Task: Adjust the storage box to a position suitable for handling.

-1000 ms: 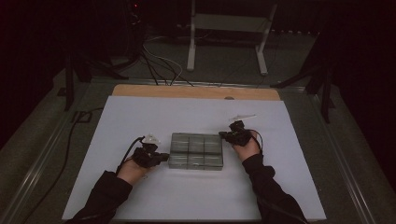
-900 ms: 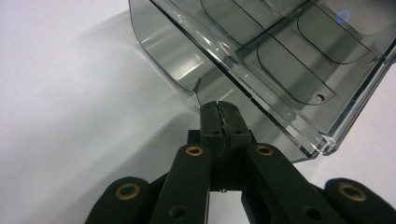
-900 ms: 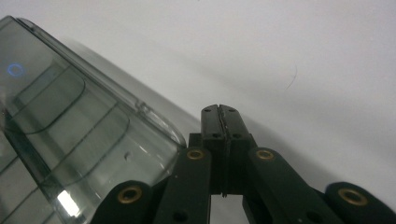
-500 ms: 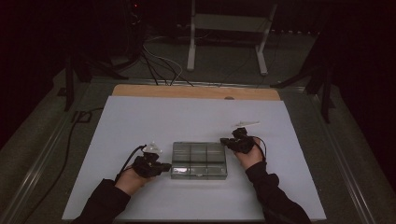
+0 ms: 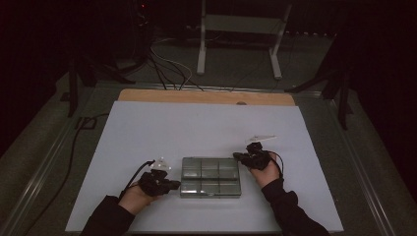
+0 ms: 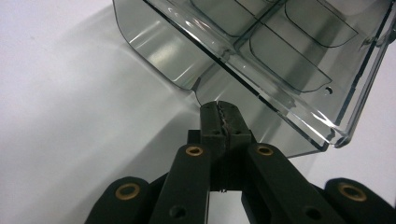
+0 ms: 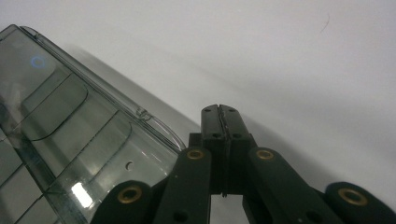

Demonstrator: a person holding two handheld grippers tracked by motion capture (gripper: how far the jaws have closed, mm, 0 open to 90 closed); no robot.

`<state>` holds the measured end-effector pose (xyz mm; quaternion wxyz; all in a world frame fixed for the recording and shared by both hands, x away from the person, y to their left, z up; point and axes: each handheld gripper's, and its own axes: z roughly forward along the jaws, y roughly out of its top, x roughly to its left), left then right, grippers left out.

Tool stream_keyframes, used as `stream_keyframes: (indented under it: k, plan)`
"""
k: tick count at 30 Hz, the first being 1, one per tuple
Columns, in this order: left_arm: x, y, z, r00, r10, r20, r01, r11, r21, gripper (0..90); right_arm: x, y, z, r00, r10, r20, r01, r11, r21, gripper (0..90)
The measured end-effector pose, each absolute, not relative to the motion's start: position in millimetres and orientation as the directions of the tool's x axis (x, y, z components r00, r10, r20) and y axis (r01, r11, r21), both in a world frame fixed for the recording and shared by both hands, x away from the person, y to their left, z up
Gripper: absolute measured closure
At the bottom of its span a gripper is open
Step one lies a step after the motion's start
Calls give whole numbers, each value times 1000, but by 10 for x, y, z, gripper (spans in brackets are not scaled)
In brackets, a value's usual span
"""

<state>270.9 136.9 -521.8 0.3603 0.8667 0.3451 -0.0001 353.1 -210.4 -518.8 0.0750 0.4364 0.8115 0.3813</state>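
Currently both grippers, left [image 5: 169,185] and right [image 5: 241,157], jaws closed empty, flanking box [image 5: 210,177] at 9 and 3; advise pushing evenly, keeping it square.

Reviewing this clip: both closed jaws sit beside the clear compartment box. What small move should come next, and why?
Probably press inward: the left gripper meets the box at its near-left edge, the right gripper at its far-right corner, both shut, nothing held.

The box [image 6: 261,51] is clear, smoky, glossy plastic with smooth walls. The sheet [image 5: 196,128] under it looks matt white, like paper. Beyond it the bench [image 5: 206,96] shows bare wood. The left gripper [image 6: 219,109] is matt black plastic with brass-coloured rivets.
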Motion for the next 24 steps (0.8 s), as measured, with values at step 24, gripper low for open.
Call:
stream_keyframes:
  k: [24]
  plan:
    - [2529, 1356, -5221, 798, 546, -253, 566, -538, 625, 900, 3301, -2161, -5198, -602, 761, 242, 664, 308, 682, 900]
